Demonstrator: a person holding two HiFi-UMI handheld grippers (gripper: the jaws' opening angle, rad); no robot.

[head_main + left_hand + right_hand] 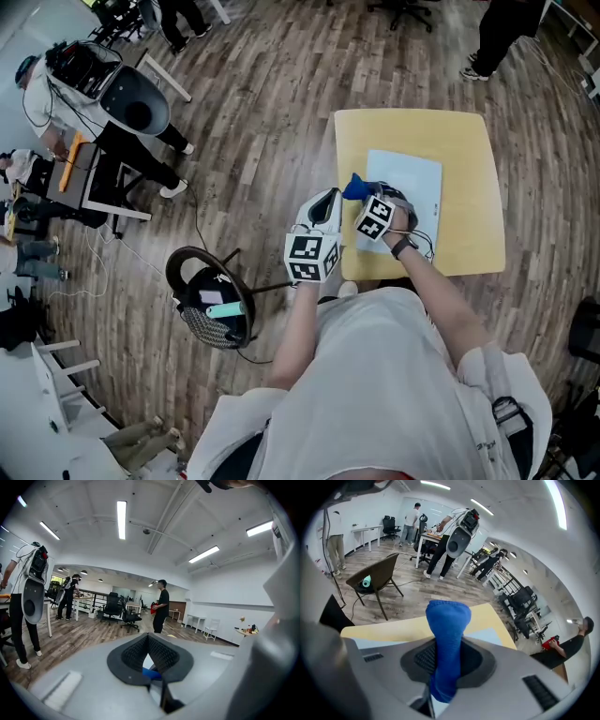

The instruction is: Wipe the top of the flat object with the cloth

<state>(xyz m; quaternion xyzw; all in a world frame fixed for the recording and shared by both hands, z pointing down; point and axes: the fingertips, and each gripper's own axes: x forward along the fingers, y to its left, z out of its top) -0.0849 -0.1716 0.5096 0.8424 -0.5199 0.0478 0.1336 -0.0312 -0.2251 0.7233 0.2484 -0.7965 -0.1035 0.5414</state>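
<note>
1. Blue cloth [447, 620] is pinched mid-length by the right gripper [446, 645]. The jaws are clenched on it, and a rounded end is pushed out past the tips.
2. Left gripper [148, 637] is seen with its jaw tips pressed together and nothing caught between them. In the head view it [328, 199] is held just off the table's 9 o'clock edge, close beside the right gripper [366, 202].
3. Chair [192, 267] is seen at 7 o'clock in the head view, with a teal roll [225, 309] lying in its seat.
4. Pale flat sheet [412, 183] is laid on the yellow table [469, 169]. Its long axis runs roughly 12 to 6 o'clock.
5. Cloth [354, 187] is placed over the sheet's 9 o'clock edge. Its long axis runs along the jaws, and the free end is pointed toward 11 o'clock. Contact with the sheet cannot be told.
</note>
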